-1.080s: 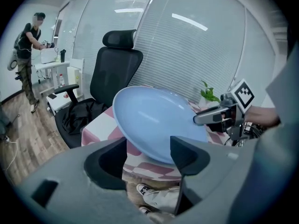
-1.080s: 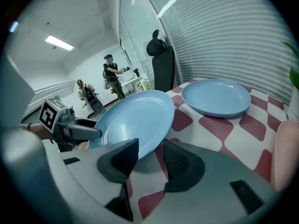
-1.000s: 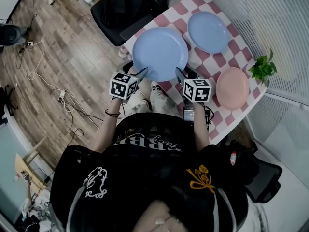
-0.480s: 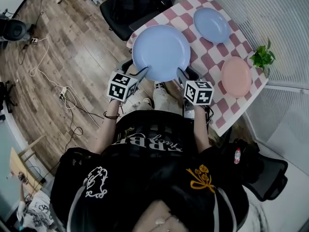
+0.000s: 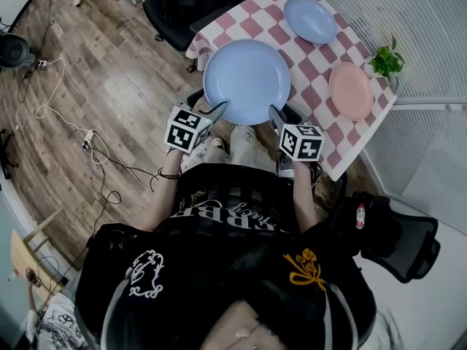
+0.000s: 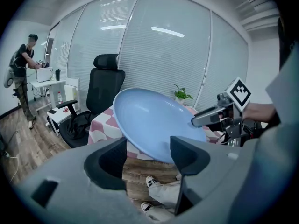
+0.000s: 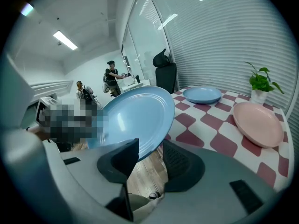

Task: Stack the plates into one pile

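A large blue plate [image 5: 246, 81] [image 6: 154, 120] [image 7: 135, 118] hangs tilted in the air over the near-left edge of the checked table [image 5: 248, 26], partly over the floor. My left gripper [image 5: 217, 109] [image 6: 148, 158] is shut on its near-left rim. My right gripper [image 5: 276, 113] [image 7: 150, 158] is shut on its near-right rim, one jaw over the plate's face and one under it. A smaller blue plate [image 5: 310, 19] [image 7: 202, 94] lies at the table's far end. A pink plate [image 5: 351, 90] [image 7: 258, 117] lies at the right side.
A potted plant [image 5: 385, 60] [image 7: 261, 83] stands at the table's right edge by the blinds. A black office chair [image 5: 175, 6] [image 6: 100, 85] stands beyond the table's far-left side, another [image 5: 398, 243] to my right. Cables [image 5: 87, 137] lie on the wood floor. People stand in the background.
The large blue plate, held in both grippers throughout, has come off the table's near corner towards me. The table and the other two plates now sit further up in the head view.
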### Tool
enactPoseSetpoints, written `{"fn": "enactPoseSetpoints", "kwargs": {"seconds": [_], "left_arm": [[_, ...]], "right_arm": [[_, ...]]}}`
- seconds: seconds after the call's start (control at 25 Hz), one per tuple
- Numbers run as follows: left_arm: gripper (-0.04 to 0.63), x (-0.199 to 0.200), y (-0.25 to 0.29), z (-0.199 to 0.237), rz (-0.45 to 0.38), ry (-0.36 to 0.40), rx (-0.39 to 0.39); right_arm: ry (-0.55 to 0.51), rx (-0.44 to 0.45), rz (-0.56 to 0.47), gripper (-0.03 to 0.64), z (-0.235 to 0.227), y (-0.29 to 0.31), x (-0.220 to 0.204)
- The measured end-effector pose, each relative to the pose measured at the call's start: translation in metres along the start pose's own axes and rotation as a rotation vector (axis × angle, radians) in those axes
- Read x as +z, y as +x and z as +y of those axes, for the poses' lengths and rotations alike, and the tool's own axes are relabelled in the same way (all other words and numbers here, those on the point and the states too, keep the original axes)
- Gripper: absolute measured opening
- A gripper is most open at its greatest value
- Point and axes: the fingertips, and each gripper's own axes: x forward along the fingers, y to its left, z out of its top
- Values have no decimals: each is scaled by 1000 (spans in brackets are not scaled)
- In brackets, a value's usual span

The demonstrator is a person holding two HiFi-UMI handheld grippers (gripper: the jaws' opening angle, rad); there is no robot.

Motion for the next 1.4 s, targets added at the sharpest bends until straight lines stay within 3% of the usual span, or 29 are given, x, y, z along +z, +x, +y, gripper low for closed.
{"fn": "enactPoseSetpoints", "kwargs": {"seconds": [0.52,1.12,1.4], "left_arm": [[290,24,41,-55,12,68,-101],[290,82,170,-173,86,148,-237],[290,90,236,-223,153,156,-293]], "right_arm": [[83,-88,-32,161,-56,-46,-11],[241,-180,-89,156,-218,-113,-19],[338,-204,-109,152,-291,-134,-36]]}}
